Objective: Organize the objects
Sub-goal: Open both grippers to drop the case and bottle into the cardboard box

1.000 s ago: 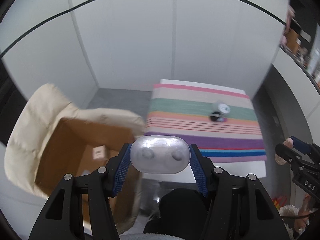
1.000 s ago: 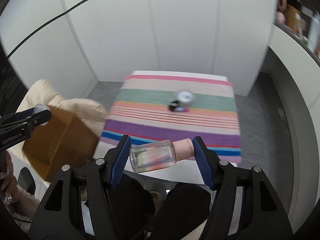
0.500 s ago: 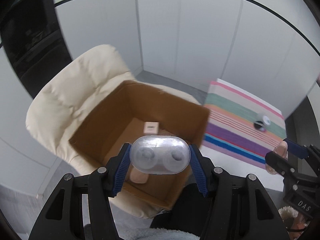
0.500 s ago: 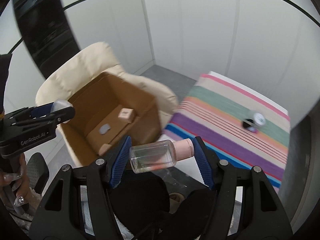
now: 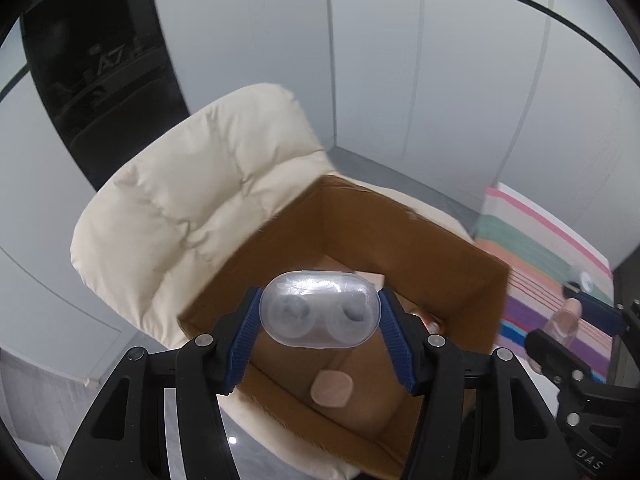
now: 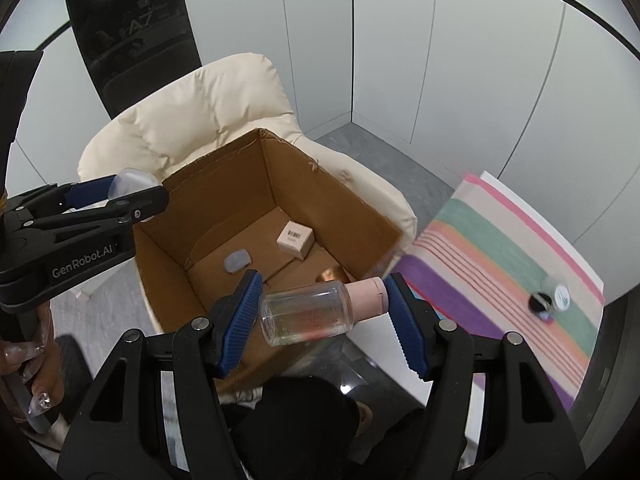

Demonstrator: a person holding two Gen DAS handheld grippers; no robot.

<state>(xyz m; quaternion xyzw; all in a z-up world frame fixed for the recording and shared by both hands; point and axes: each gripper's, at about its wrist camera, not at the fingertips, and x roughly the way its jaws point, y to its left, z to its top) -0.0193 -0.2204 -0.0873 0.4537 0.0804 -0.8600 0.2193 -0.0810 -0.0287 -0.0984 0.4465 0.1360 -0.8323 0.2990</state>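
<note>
my left gripper is clenched on one clear plastic earbud case, held above the near edge of an open cardboard box, and my right gripper is clenched on one clear bottle with a pink cap, lying sideways between the blue pads, its base on one pad and its cap on the other, over the near right corner of the same box. the box stands on a cream padded chair, whose back rises behind it. inside the box i count four things: one small pink carton with a barcode, one grey oval pad, one shiny copper-coloured piece partly hidden behind the bottle, and, in the left view, one pink rounded piece. to the right is one table with a striped cloth, and on it one small white-lidded jar touching a black thing too small to name. a tall dark panel stands behind the chair. a hand with long nails holds the left gripper's handle.
</note>
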